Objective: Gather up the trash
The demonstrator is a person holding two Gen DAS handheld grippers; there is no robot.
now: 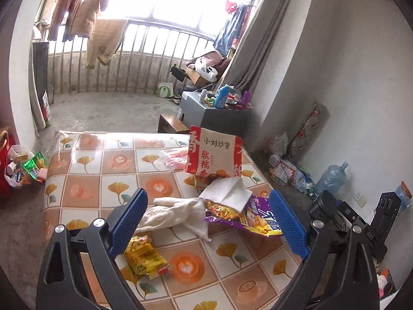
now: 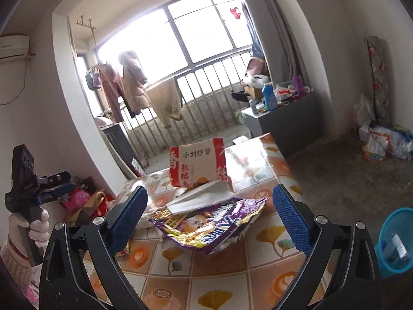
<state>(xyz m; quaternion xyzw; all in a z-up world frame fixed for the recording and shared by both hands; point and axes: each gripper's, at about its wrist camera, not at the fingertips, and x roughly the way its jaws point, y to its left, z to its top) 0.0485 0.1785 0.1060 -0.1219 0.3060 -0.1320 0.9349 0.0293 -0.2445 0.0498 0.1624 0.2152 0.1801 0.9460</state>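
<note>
Trash lies on a table with a tiled ginkgo-leaf cloth (image 1: 85, 180). A purple snack wrapper (image 1: 255, 219) (image 2: 206, 227) has a white tissue (image 1: 227, 192) (image 2: 201, 196) on it. A red-and-white paper bag (image 1: 213, 152) (image 2: 196, 165) stands behind. A white glove (image 1: 178, 213) and a yellow snack packet (image 1: 143, 255) lie at the left. My left gripper (image 1: 207, 221) is open above the glove and wrapper. My right gripper (image 2: 210, 222) is open, its jaws either side of the purple wrapper.
A blue mesh waste bin (image 2: 395, 242) stands on the floor at the right of the table. A bag of wrappers (image 1: 28, 168) lies on the floor at the left. A grey cabinet (image 1: 211, 116) with bottles stands behind the table. Water bottles (image 1: 330, 178) lie by the wall.
</note>
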